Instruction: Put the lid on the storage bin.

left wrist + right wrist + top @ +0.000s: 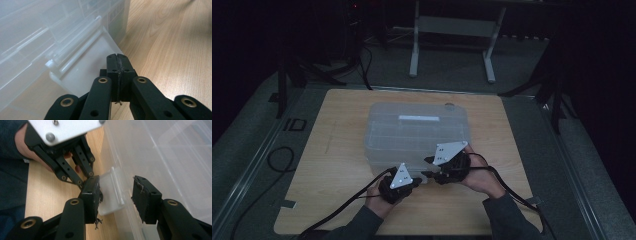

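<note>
While latched, clear plastic box (417, 132) looks light, stiff, slippery | take near-side latch flap (111, 192) (thin, snappable) | left gripper (117, 62) jaws together, right gripper (116, 197) jaws apart around flap

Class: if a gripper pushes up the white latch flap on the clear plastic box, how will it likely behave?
The latch flap looks thin and hinged, so it probably pivots stiffly. Its smooth plastic may slip. The box appears broad and flat, unlikely to tip.

The right hand-held gripper (116, 196) has its two black jaws parted, with the white plastic latch flap (111, 192) of the clear plastic storage box (162, 157) between them. The left hand-held gripper (83, 181) meets the flap from the far side, above the light wooden bench (47, 192).
</note>
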Available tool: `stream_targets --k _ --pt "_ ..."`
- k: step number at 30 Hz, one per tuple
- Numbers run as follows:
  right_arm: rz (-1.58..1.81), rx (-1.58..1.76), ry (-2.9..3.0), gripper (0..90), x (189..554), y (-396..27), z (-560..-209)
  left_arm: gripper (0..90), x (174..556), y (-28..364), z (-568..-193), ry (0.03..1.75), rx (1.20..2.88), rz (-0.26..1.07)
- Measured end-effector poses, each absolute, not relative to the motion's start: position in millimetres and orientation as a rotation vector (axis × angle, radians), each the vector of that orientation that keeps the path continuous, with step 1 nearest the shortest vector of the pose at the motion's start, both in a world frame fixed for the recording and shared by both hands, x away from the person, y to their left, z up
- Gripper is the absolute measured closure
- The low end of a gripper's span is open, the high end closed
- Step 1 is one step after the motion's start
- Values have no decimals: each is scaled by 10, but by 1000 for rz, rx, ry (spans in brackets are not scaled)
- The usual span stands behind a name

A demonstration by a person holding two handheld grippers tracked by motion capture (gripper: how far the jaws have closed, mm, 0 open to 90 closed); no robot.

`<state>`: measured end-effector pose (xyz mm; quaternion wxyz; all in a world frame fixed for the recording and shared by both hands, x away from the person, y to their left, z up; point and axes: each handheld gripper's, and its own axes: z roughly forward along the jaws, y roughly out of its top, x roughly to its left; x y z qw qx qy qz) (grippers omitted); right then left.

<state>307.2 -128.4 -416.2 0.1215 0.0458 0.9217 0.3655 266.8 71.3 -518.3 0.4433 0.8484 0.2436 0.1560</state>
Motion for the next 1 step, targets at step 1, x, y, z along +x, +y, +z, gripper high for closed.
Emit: stream_targets --k 1 --pt "1065 137 2690 564 3068 -1287 -4166 894 2668 713 -5183 604 2104 387"
